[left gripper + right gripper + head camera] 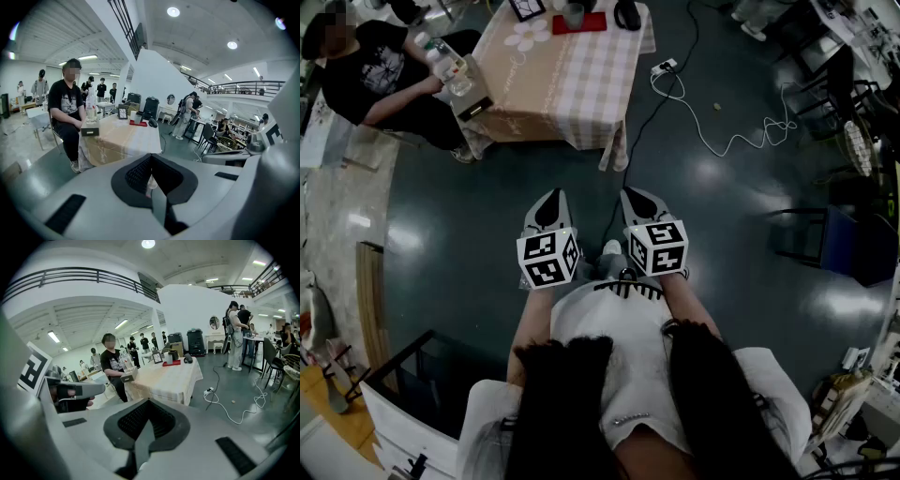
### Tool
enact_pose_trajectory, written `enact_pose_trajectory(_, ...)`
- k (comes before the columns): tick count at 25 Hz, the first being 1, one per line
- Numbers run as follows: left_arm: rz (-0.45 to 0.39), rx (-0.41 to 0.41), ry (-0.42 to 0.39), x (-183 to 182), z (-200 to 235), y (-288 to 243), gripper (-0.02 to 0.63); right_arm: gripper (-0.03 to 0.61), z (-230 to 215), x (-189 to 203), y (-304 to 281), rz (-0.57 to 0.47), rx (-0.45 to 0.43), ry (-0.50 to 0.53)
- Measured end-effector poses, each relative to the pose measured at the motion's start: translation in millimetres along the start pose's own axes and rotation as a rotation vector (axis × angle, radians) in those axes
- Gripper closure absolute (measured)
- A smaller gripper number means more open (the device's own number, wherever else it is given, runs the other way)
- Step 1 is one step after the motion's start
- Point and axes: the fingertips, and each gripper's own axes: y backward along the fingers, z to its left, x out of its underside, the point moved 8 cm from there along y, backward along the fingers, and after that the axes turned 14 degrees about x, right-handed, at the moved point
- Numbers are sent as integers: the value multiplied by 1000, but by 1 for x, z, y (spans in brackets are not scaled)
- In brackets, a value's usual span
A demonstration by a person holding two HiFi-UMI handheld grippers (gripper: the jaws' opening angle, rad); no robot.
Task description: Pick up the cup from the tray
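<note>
The cup (573, 13) stands on a red tray (578, 24) at the far end of a table (562, 84) covered with a checked cloth. The left gripper view shows the cup (134, 115) and tray (138, 123) small and distant, as does the right gripper view, with cup (168, 358) and tray (172, 363). My left gripper (550, 199) and right gripper (638, 197) are held side by side close to my body, well short of the table, over the floor. Both are shut with nothing between the pads (140, 176) (136, 420).
A person (370, 70) sits at the table's left side beside a black box (472, 99) and bottles. A picture frame (526, 8) and a black object (627, 14) flank the tray. A power strip (664, 67) and white cable (727, 142) lie on the floor to the right. Chairs (834, 239) stand further right.
</note>
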Motion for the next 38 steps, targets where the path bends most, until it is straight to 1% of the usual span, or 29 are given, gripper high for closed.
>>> enact_pose_trajectory(8,4,13,-8,-3,-9,-7,607,572,-4,-4,0,-4,-2,-10)
enact_pose_trajectory(12,11,15,-8,-3,-11,-10,607,573,-5,-4,1,-8,3,4)
enact_pose_trajectory(14,27,2,-8,-2,-12,-12,608,572,-7,-5,0,-9,2,-11)
enact_pose_trajectory(16,46,-17,-11,-2,-13,-15,607,572,-10,-6,0,-10,-19,-49)
enact_pose_trajectory(18,45,-14,-14,-4,-16,-18,607,572,-14,-7,0,-9,-37,-65)
enact_pose_trajectory(21,34,-1,-26,-8,-24,-22,607,572,-22,-7,-2,2,-25,-40)
enact_pose_trajectory(23,34,-1,-37,-11,-28,-26,607,572,-28,-8,-5,7,-19,-42)
enact_pose_trajectory(28,59,-31,-36,-8,-37,-36,607,571,-37,-13,-9,-3,-47,-23)
enact_pose_trajectory(31,57,-37,-51,-10,-43,-41,607,571,-43,-18,-12,-13,-53,-18)
enact_pose_trajectory(38,51,-42,-53,-15,-46,-49,607,569,-44,-29,-19,-27,-70,2)
